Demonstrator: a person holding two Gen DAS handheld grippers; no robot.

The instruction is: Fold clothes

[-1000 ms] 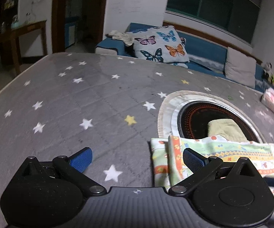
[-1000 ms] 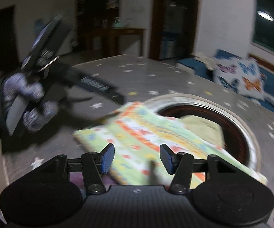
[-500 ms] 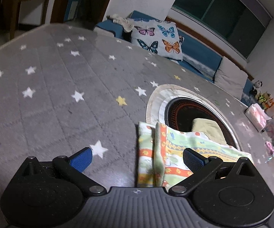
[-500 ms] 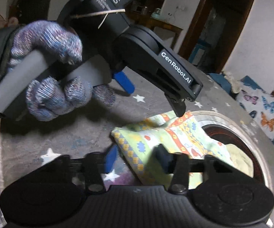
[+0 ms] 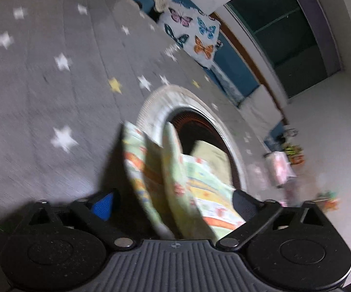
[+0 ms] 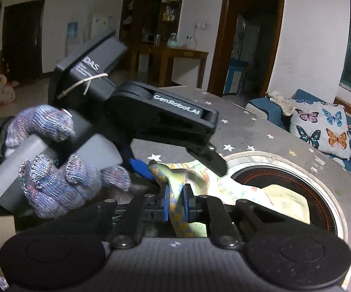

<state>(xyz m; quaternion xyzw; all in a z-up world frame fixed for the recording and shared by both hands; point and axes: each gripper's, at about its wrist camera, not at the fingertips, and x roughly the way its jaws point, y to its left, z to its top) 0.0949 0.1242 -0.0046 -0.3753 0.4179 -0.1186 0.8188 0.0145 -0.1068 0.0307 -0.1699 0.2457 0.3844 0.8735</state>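
The right claw (image 6: 175,203) is closed on a bunched corner of the printed cloth (image 6: 175,182), its blue pads pinching the fabric at lower centre of the right view. The left claw (image 5: 173,204) stands wide apart, the cloth (image 5: 175,182) rising between its fingers untouched. A knit-gloved left hand (image 6: 53,165) grips the handle, tilted downward. The cloth drapes over the grey star-patterned worktop (image 5: 53,97) beside a round recessed ring (image 5: 156,107).

Right gripper (image 6: 175,200) fingers pinched together; left gripper (image 5: 173,200) fingers spread wide.
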